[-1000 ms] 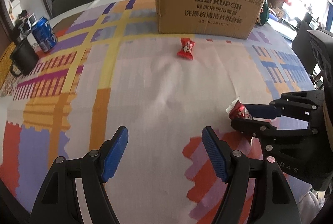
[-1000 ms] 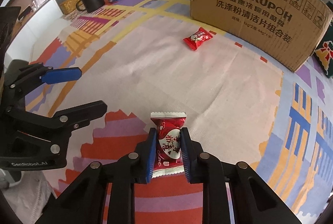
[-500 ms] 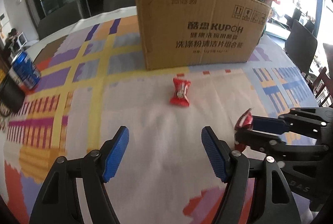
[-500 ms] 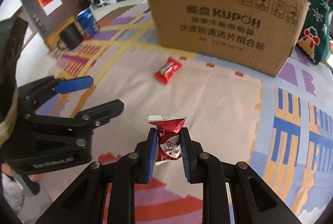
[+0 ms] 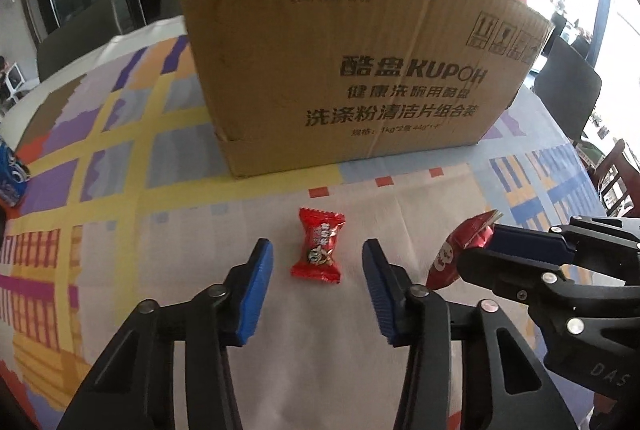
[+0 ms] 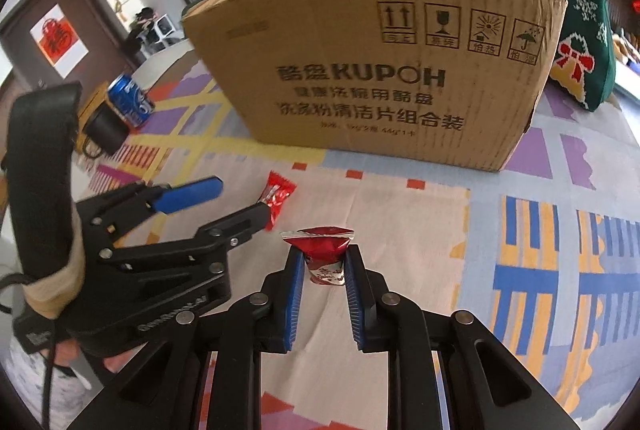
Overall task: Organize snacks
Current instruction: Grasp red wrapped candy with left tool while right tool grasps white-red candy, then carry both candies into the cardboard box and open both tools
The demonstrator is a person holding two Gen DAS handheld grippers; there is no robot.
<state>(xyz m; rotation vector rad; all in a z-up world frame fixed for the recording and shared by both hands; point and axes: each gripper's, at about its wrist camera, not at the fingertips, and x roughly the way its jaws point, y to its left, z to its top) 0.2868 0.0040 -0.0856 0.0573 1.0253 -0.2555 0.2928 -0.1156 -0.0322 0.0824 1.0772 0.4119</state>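
Observation:
A red candy (image 5: 319, 247) lies on the patterned tablecloth (image 5: 120, 190), between the tips of my open left gripper (image 5: 318, 262), which does not touch it. It also shows in the right wrist view (image 6: 277, 195). My right gripper (image 6: 322, 264) is shut on a second red candy (image 6: 325, 257) and holds it above the cloth; this candy shows in the left wrist view (image 5: 460, 250) at the right. The open-topped cardboard box (image 5: 348, 70) stands just behind, also seen in the right wrist view (image 6: 384, 70).
A blue soda can (image 6: 130, 104) and a black mug (image 6: 106, 128) stand far left. A green Christmas stocking (image 6: 580, 30) lies to the right of the box. Dark chairs (image 5: 568, 86) ring the table.
Both grippers have moved forward toward the box. The left gripper now straddles the loose candy. The right gripper has lifted its candy higher.

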